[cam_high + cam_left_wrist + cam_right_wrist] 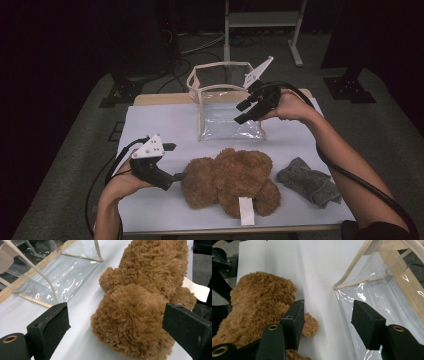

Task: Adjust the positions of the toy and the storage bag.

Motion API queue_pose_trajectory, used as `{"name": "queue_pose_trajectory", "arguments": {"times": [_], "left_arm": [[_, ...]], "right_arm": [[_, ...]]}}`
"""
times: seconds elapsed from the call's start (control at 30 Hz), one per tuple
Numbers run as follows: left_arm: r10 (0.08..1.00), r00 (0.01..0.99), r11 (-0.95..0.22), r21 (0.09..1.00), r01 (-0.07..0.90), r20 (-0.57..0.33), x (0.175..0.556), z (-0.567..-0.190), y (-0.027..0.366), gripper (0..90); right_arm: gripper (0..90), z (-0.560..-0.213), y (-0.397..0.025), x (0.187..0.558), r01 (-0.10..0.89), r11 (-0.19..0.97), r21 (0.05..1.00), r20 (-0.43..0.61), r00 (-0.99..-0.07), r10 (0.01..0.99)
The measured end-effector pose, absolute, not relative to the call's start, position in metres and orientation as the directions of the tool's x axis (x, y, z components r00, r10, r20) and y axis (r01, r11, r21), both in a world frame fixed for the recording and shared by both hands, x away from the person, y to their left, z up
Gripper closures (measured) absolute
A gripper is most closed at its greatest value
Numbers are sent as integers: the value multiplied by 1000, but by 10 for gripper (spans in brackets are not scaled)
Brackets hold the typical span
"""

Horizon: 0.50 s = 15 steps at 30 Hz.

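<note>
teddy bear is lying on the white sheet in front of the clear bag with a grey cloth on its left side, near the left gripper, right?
Not quite. The grey cloth lies to the right of the teddy bear, away from the left gripper; the high view shows it. The rest holds: the bear lies on the white sheet in front of the clear bag.

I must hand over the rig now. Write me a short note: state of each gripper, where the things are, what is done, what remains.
Left gripper: open, jaws on either side of the teddy bear's near end, nothing clamped.
Right gripper: open, empty, at the front rim of the clear bag.
The bear lies on the white table cover; the bag stands open behind it; a grey cloth lies to the bear's right.
Done: nothing is in the bag.
Left, probably: clamp the bear, steady the bag, put the bear in.
</note>
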<state>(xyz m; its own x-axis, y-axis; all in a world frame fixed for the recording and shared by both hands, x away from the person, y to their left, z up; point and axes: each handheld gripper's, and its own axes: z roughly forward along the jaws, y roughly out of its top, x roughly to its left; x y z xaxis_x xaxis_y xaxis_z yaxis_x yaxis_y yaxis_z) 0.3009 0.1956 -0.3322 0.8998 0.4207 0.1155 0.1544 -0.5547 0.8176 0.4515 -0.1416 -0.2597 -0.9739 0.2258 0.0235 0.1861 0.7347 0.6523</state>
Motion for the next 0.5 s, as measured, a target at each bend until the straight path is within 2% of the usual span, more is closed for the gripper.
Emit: {"name": "queue_pose_trajectory", "arguments": {"times": [0.5], "left_arm": [[440,890,-561,810,172,116,303,-335,201,63]], "right_arm": [[421,-255,-133,466,195,756,625,17,-972,236]]}}
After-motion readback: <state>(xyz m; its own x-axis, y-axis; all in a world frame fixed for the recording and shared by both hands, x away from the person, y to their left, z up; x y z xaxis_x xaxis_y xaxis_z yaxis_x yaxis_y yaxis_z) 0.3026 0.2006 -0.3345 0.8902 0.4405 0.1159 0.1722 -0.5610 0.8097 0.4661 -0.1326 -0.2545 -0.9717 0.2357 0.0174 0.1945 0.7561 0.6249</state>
